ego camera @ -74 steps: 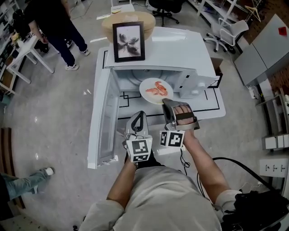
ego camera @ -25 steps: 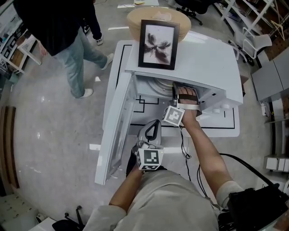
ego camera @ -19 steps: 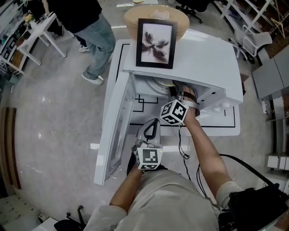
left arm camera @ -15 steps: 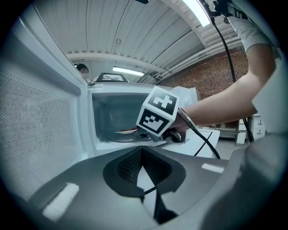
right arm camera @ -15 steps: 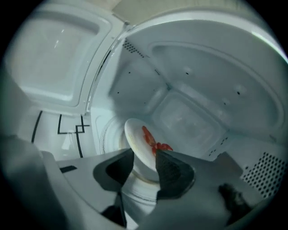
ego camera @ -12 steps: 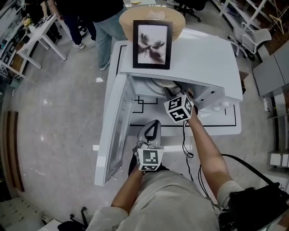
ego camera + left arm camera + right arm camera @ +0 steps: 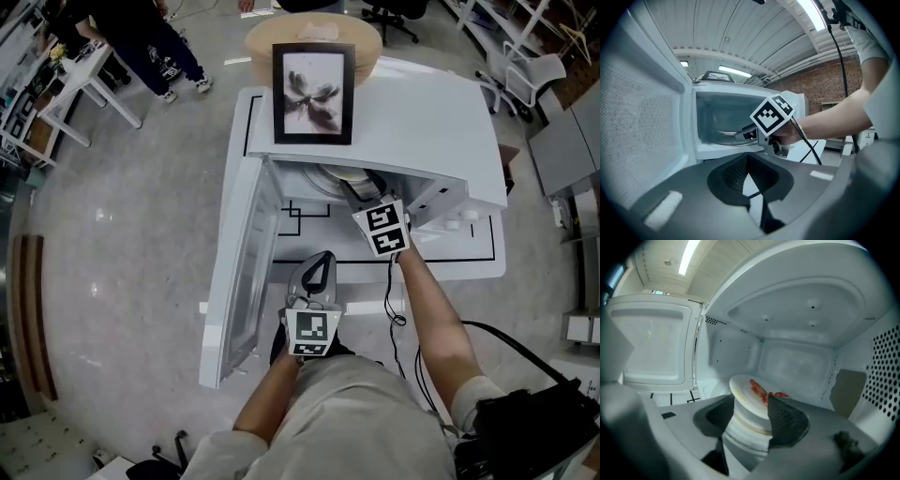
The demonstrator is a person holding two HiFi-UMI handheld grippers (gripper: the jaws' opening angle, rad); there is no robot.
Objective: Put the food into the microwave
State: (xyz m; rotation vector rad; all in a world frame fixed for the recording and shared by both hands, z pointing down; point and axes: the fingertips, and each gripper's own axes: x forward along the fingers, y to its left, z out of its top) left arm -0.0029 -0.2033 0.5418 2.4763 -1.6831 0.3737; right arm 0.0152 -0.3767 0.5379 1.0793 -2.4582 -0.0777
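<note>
The white microwave (image 7: 427,117) stands open, its door (image 7: 239,272) swung out to the left. A white plate (image 7: 747,401) with red food (image 7: 761,389) sits inside the cavity. My right gripper (image 7: 752,411) reaches into the cavity (image 7: 361,192). Its jaws are opening, with the plate's near rim between them and the pads off it. From the left gripper view the right gripper (image 7: 743,135) shows at the cavity mouth beside the plate (image 7: 725,133). My left gripper (image 7: 314,272) waits in front of the microwave, shut and holding nothing (image 7: 749,180).
A framed picture (image 7: 312,92) stands on top of the microwave, with a round wooden table (image 7: 314,28) behind it. The microwave rests on a white table with black lines (image 7: 469,258). A person (image 7: 150,42) stands far back left near a small white table (image 7: 70,84).
My right gripper carried the plate into the cavity, then rolled its wrist and spread its jaws off the rim. The left gripper stayed put. The person behind moved off to the left.
</note>
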